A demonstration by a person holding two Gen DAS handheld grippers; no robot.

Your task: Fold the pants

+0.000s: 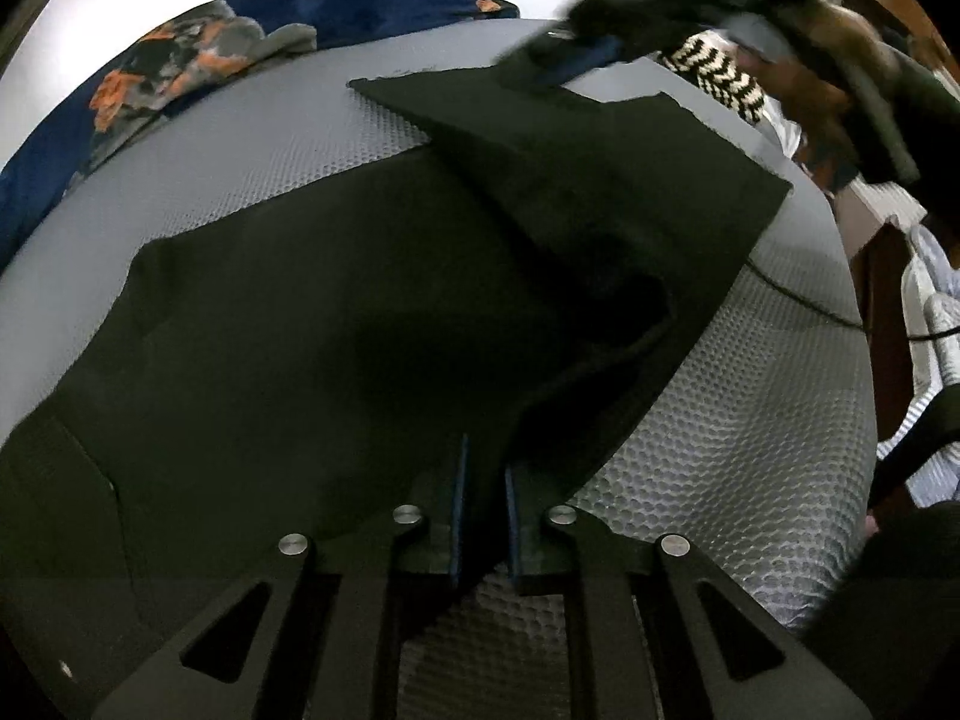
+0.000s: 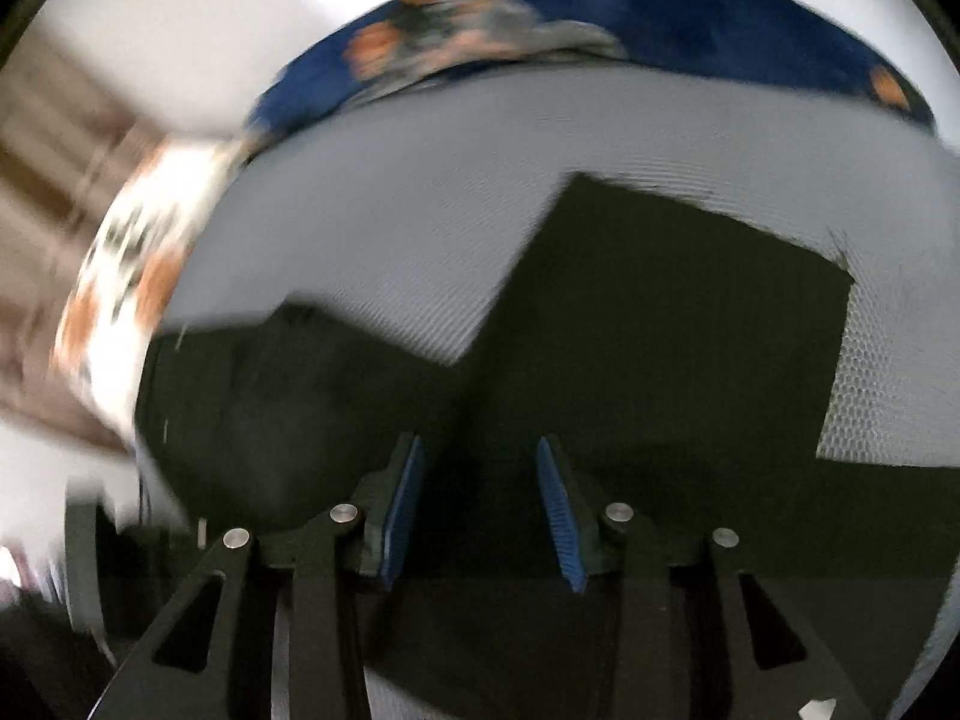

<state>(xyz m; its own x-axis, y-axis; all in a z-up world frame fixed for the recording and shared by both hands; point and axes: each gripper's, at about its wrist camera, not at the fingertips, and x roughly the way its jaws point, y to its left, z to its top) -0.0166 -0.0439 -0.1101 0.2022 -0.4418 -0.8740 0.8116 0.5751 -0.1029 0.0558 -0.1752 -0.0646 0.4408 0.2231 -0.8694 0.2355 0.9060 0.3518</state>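
One pair of black pants (image 1: 336, 324) lies spread on the grey honeycomb-textured worktop (image 1: 750, 396), with one leg panel already turned over on top of the rest, so a raised fold ridge runs diagonally across the cloth in the left wrist view.

The left gripper (image 1: 483, 525) sits low at the near edge of the fabric with its jaws drawn close on a pinch of the black cloth; the grip looks meant to anchor or lift that edge while the other end is handled. The fabric runs up between the two blue pads, so I judge it clamped, though the dark cloth makes the contact hard to read.

The right gripper (image 2: 480, 516) hangs over the pants (image 2: 630, 312) with its jaws apart and nothing between the blue pads. That view is smeared by motion, so it is probably travelling toward a new grasp point. In the left wrist view it shows as a blurred dark shape at the far edge of the cloth.

Counted: one pair of pants, two grippers, two blue pads on each. Beyond the worktop lies one dark blue patterned blanket (image 1: 180, 66) with orange and grey patches, plus one black-and-white zigzag cloth (image 1: 720, 81) at the far right. A thin black cable (image 1: 804, 300) crosses the worktop's right side.
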